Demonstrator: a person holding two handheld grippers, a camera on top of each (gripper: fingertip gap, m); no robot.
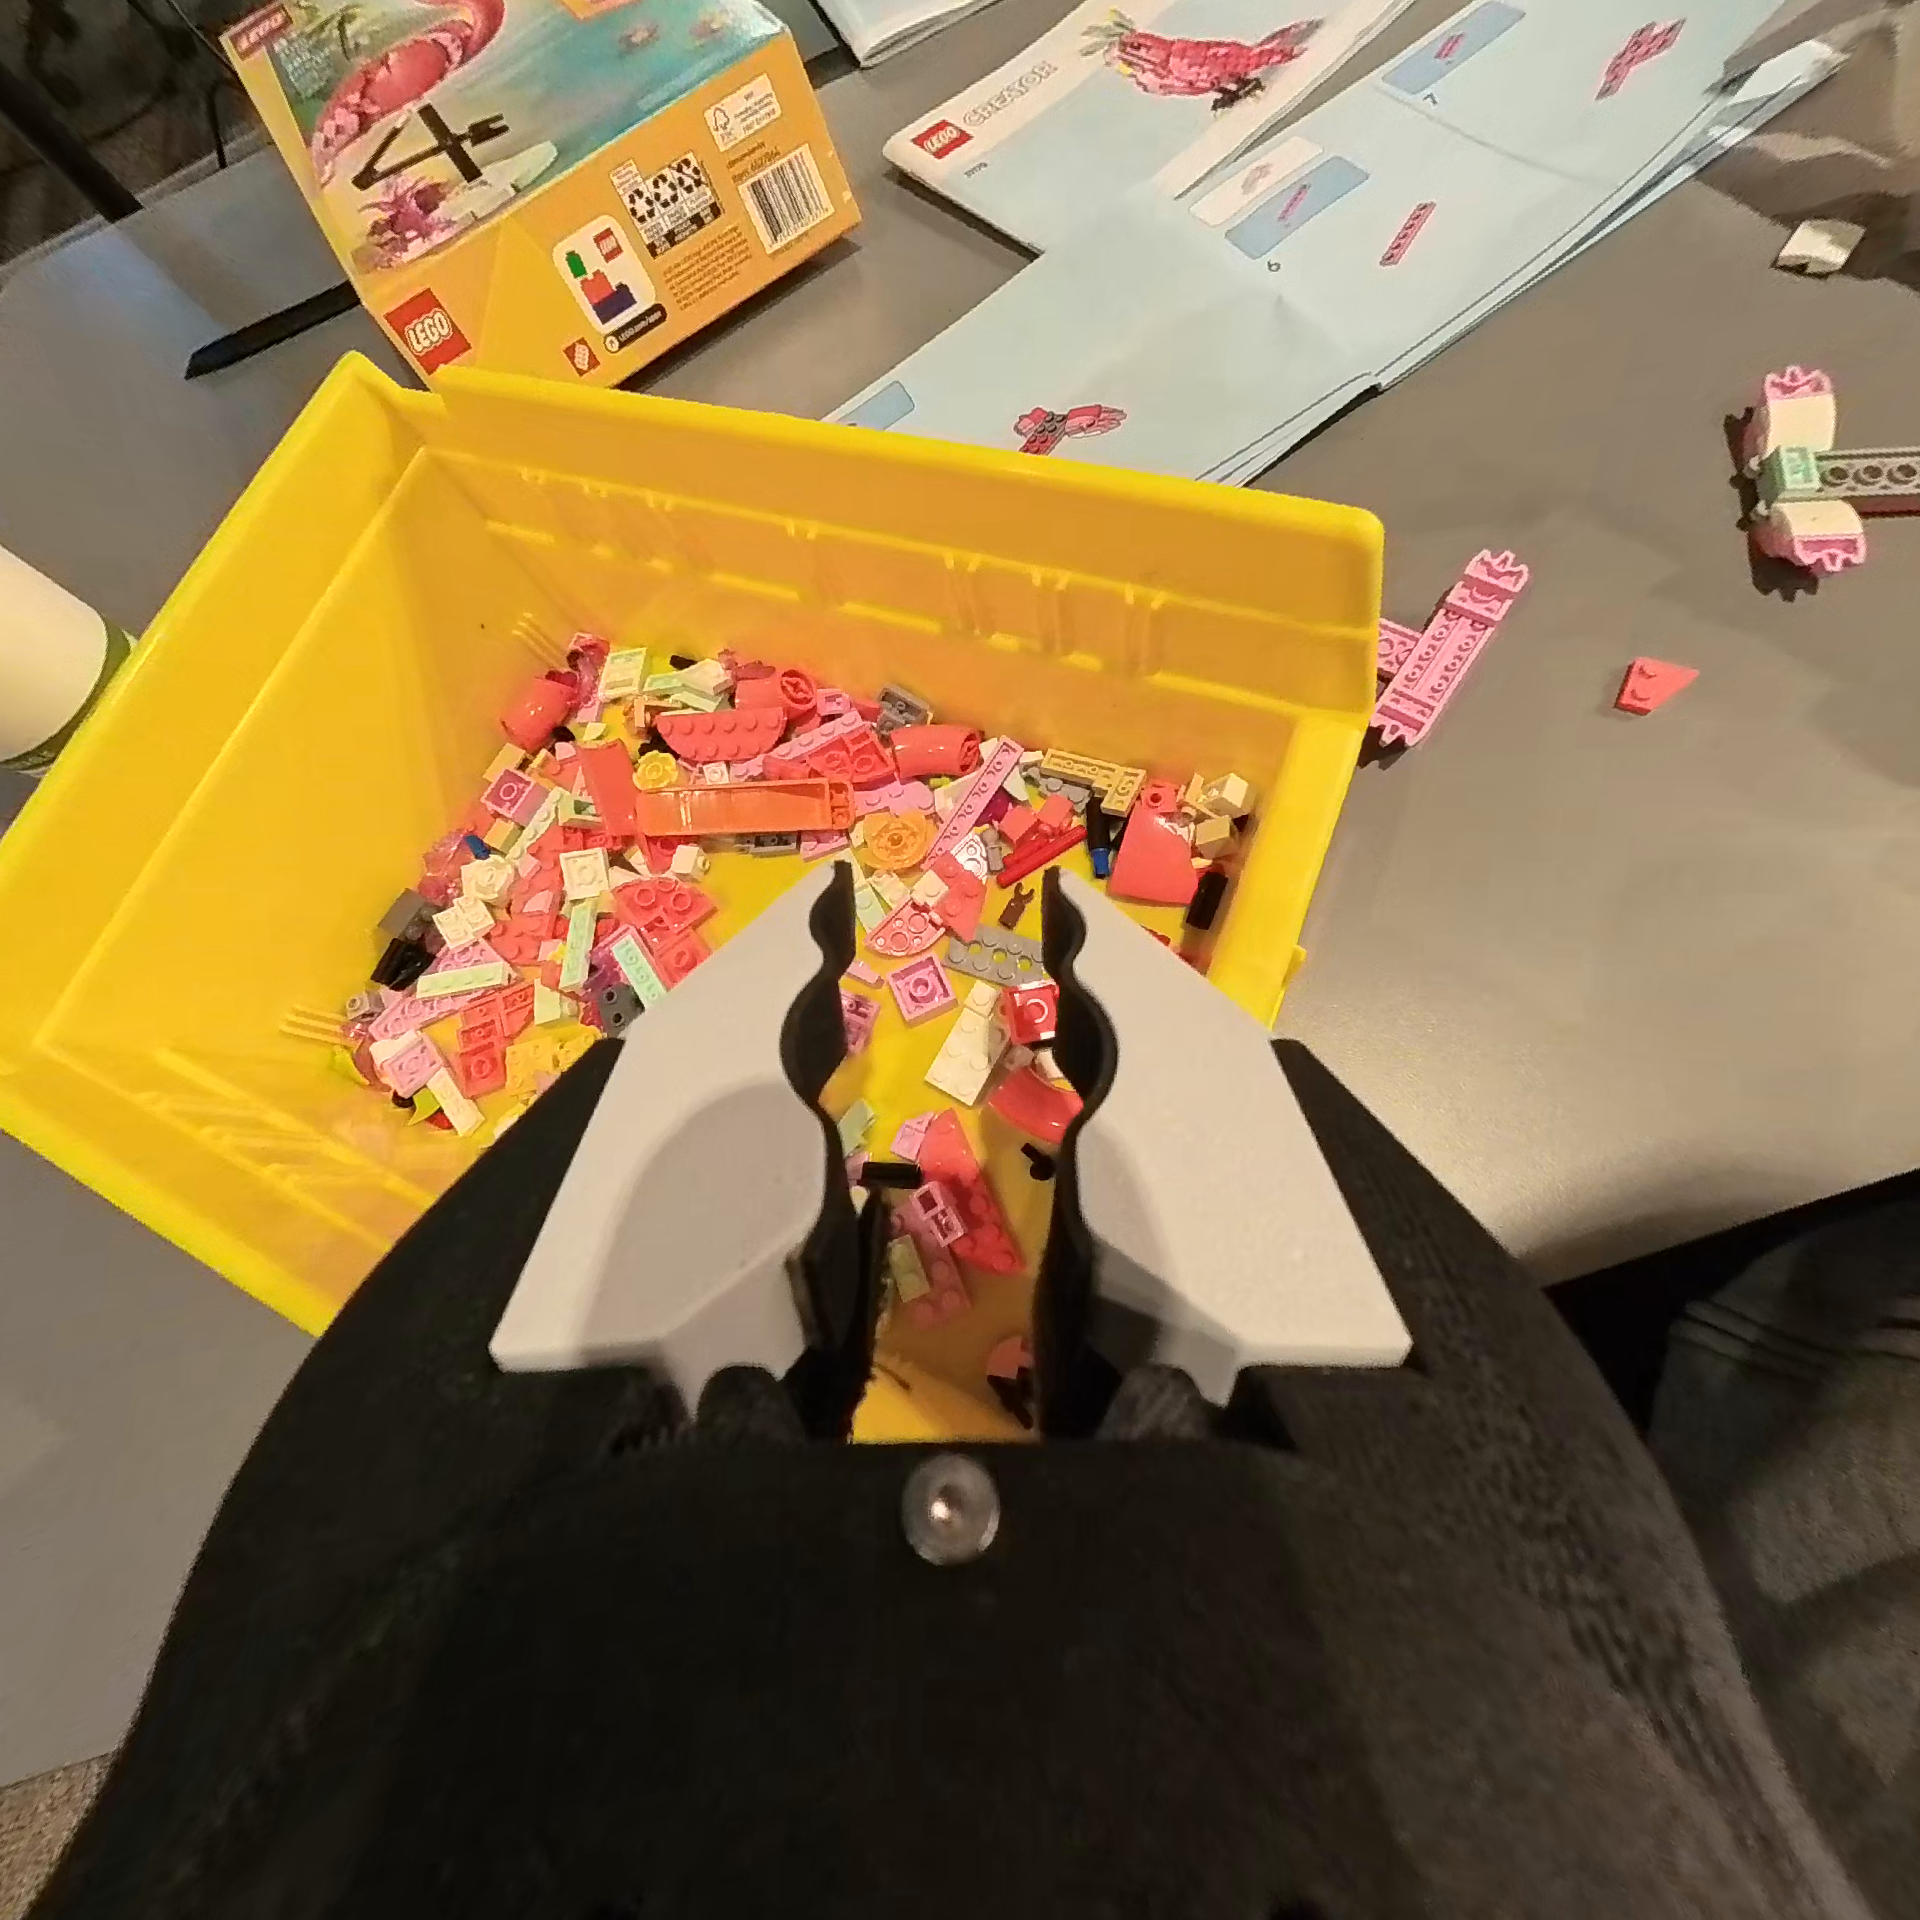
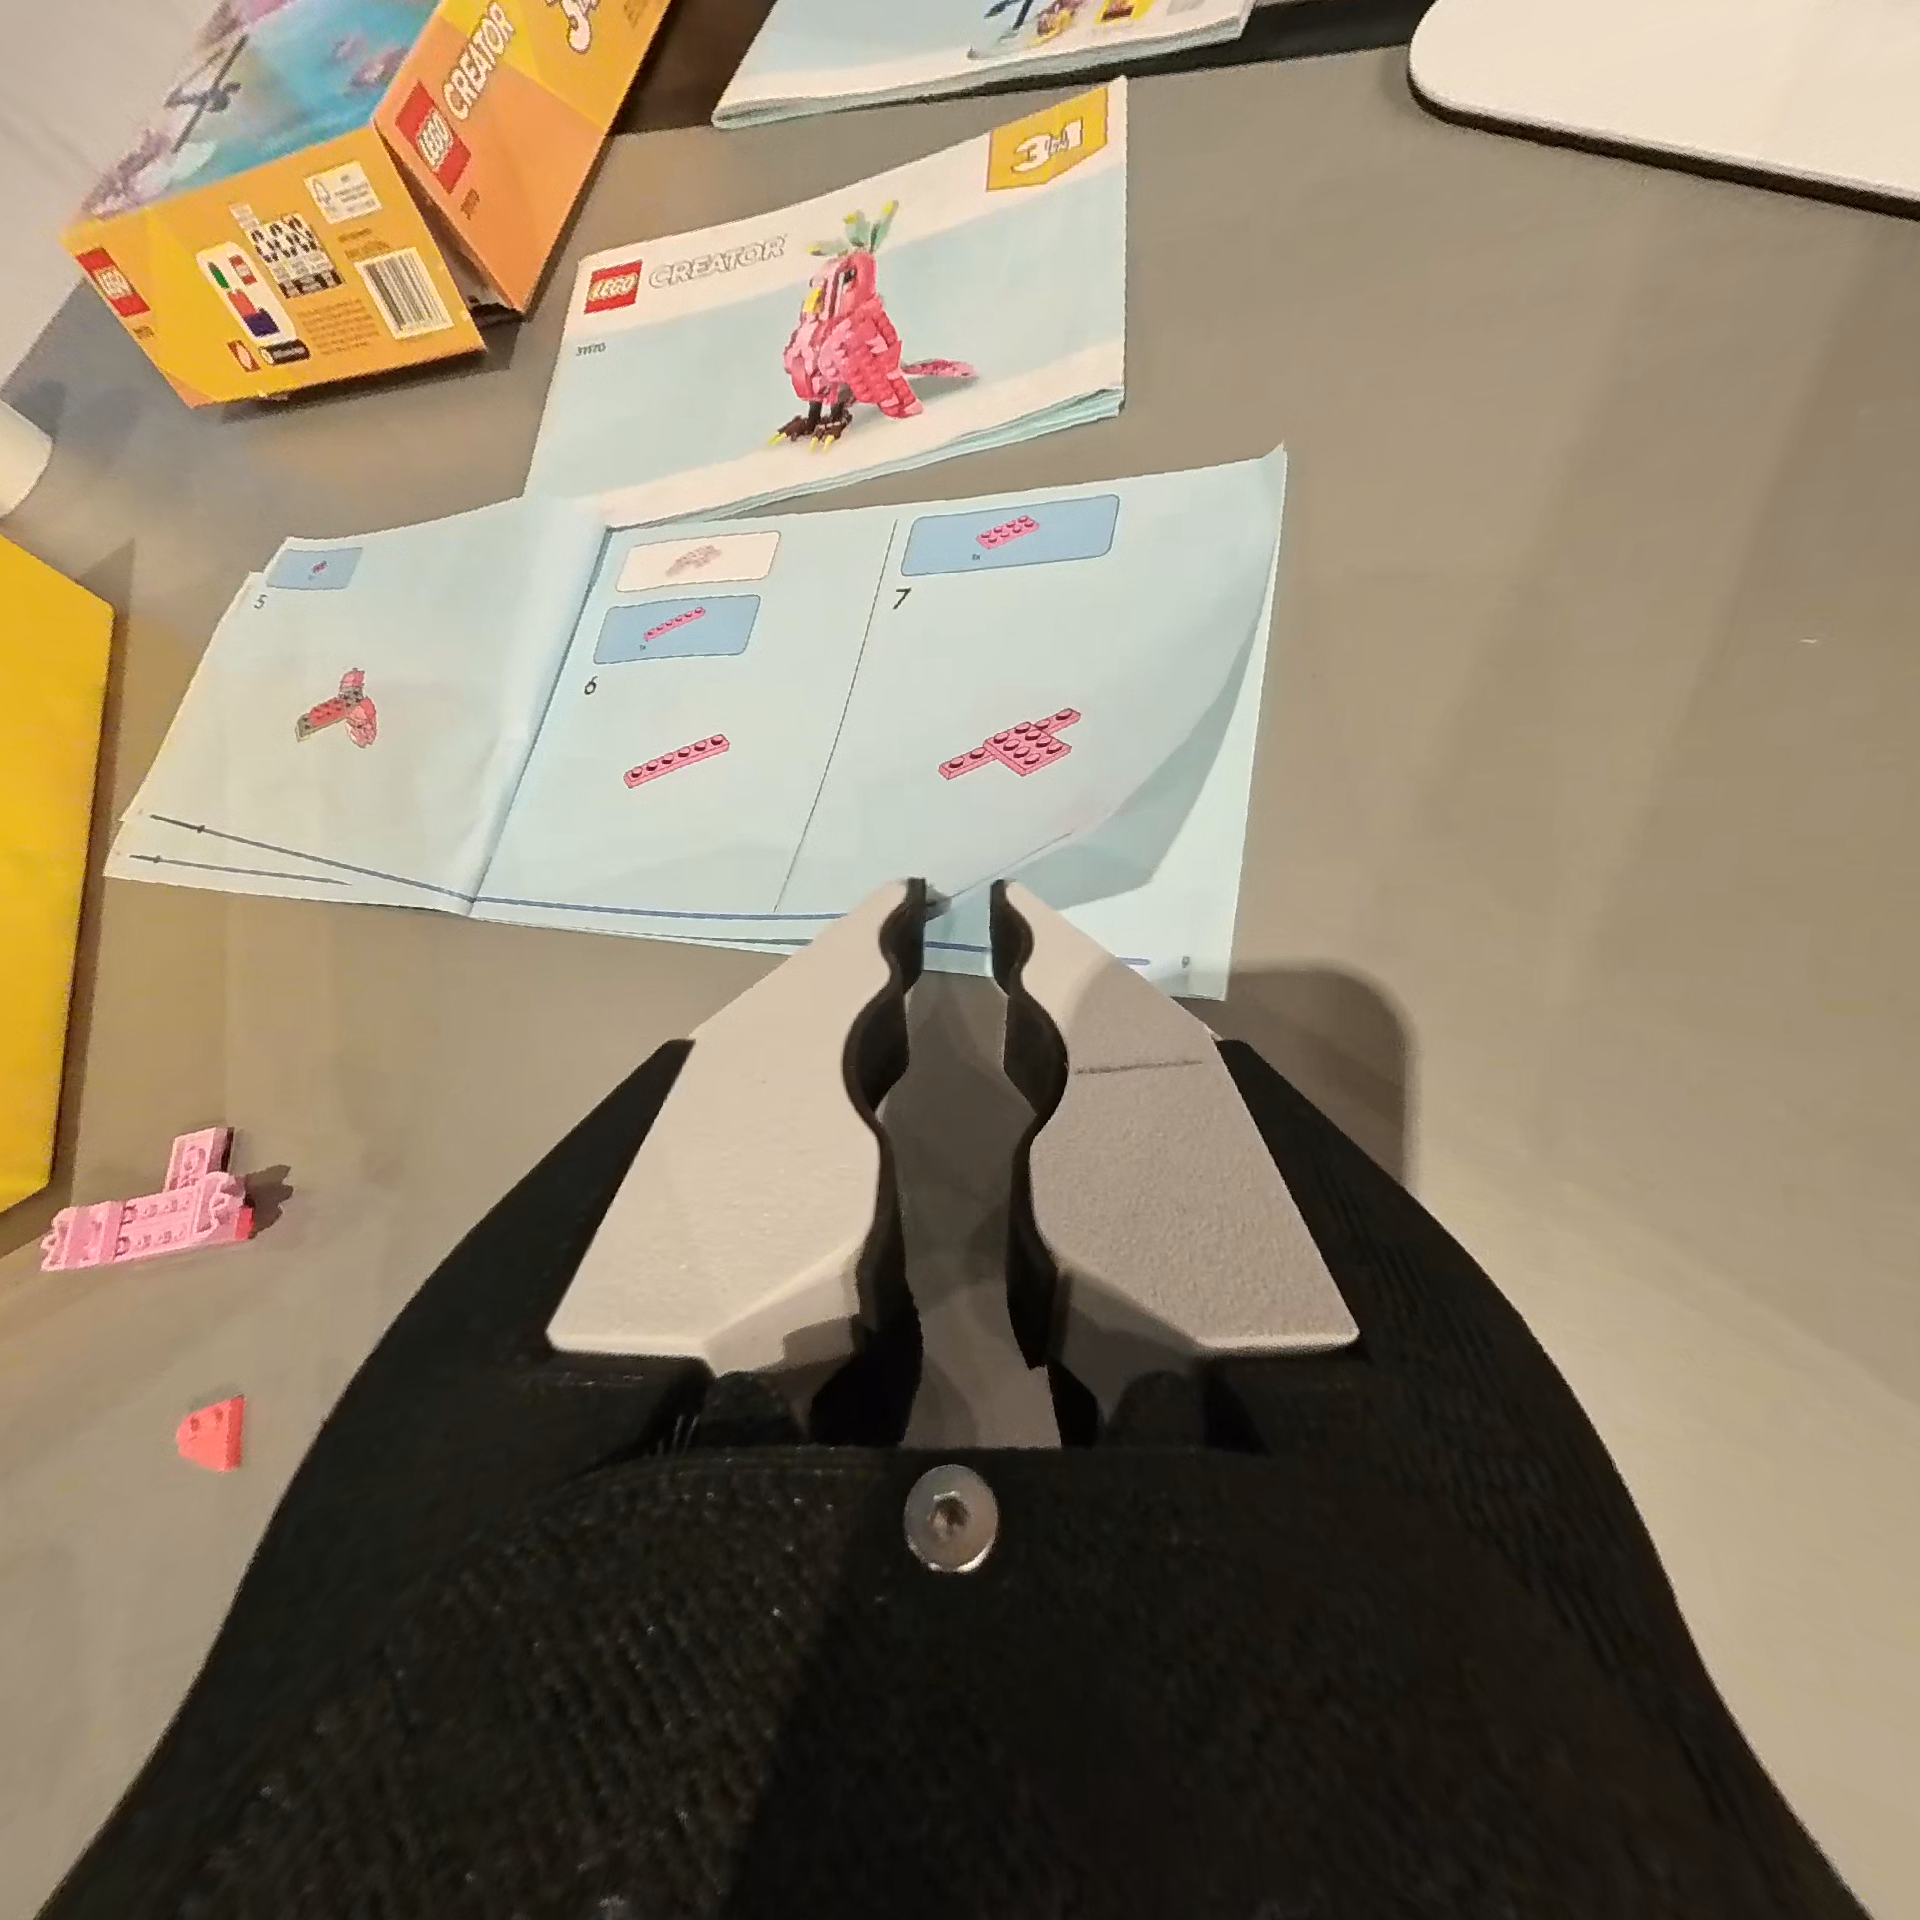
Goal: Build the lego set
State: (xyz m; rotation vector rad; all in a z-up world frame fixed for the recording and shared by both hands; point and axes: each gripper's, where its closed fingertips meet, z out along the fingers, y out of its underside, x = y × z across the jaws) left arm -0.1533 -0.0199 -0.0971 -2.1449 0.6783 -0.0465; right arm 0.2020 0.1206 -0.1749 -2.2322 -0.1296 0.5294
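Hovering inside yellow bin (image 1: 1039, 540) rim, L tool (image 1: 948, 883) apart; R tool (image 2: 951, 899) apart over bare table (image 2: 1558, 727).

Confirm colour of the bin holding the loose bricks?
Yellow bin; clearest in the left wrist view.

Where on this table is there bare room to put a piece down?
Bare grey table lies right of the open instruction booklet. It is crowded in the yellow bin, heaped with bricks, and around the pink plate assembly beside it.
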